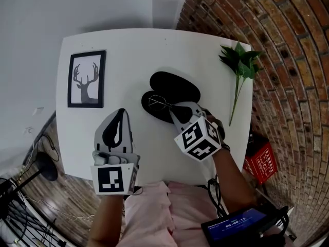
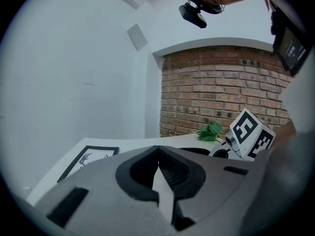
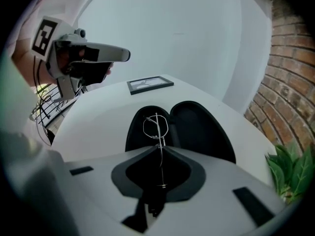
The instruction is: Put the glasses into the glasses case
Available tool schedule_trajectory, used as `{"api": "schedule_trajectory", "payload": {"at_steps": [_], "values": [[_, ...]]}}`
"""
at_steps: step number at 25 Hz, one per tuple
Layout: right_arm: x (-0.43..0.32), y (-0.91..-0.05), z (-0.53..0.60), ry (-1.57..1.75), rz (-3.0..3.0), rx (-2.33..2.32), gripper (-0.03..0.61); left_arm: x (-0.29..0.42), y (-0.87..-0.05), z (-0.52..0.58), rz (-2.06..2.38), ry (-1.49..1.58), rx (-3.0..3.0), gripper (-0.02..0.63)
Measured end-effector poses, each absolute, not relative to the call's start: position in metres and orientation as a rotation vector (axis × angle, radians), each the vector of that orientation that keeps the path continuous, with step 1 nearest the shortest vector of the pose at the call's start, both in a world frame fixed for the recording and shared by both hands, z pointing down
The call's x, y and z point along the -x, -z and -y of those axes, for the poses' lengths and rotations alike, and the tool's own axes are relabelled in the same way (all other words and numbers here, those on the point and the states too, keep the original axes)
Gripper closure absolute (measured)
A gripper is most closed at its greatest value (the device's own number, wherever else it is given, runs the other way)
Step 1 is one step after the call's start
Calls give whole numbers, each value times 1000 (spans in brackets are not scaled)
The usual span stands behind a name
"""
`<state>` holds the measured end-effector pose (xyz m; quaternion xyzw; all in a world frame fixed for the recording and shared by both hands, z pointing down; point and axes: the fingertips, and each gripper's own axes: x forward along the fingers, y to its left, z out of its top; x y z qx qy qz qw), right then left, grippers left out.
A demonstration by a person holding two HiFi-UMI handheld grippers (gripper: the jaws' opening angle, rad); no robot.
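So, brick wall (image 1: 288, 45): behind and to the right of the table, curving in the wide lens.
table (image 1: 154, 50): white and rectangular; everything below sits on or over it, except the red box and the screen.
glasses case (image 1: 177, 86): black clamshell, lying open and flat at mid-table, both halves side by side. Each half's long axis runs roughly across the table. No logo visible.
left gripper (image 1: 119, 112): over the table's near-left part, well clear of the case. In its own view the jaws (image 2: 158, 151) are together with nothing between them. Marker cube faces the head camera.
right gripper (image 1: 180, 109): angled down at the case's nearer half. Jaws (image 3: 161, 149) are pinched onto a thin wire of the glasses, gap barely wider than the wire.
picture frame (image 1: 86, 78): black frame, antlered deer silhouette, flat on the table's left side. No caption.
red box (image 1: 263, 161): off the table's right edge, white print too small to read.
screen (image 1: 236, 225): dark device at the person's near right, light digits, not legible.
plant sprig (image 1: 240, 66): green leaves at the far right corner, stem trailing toward the person.
glasses (image 1: 160, 104): thin metal frame standing on edge, lens rings (image 3: 155, 127) leading. Long axis follows the right gripper's line, away from the person. They are over the nearer half of the case; can't tell if they touch it.
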<state>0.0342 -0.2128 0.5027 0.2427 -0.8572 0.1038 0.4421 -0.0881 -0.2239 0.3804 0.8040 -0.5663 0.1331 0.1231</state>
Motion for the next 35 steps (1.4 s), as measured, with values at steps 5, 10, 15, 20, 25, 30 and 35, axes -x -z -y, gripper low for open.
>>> {"api": "schedule_trajectory", "payload": {"at_steps": [5, 10, 15, 20, 25, 30, 35], "values": [[-35, -502, 210, -263, 2130, -594, 519, 89, -379, 221, 1659, -391, -2340, 609], [-31, -489, 213, -257, 2173, -604, 497, 88, -377, 220, 1663, -389, -2346, 609], [-23, -486, 217, -247, 2193, -592, 495, 89, -375, 220, 1668, -383, -2348, 609], [-16, -482, 224, -213, 2209, -609, 495, 100, -376, 220, 1702, -388, -2350, 609], [-11, -489, 223, -229, 2199, -572, 497, 103, -380, 218, 1694, -407, -2317, 609], [-8, -492, 222, -261, 2200, -557, 514, 105, -381, 218, 1696, -392, -2301, 609], [-8, -490, 224, -320, 2219, -538, 534, 106, -382, 219, 1693, -391, -2297, 609]]}}
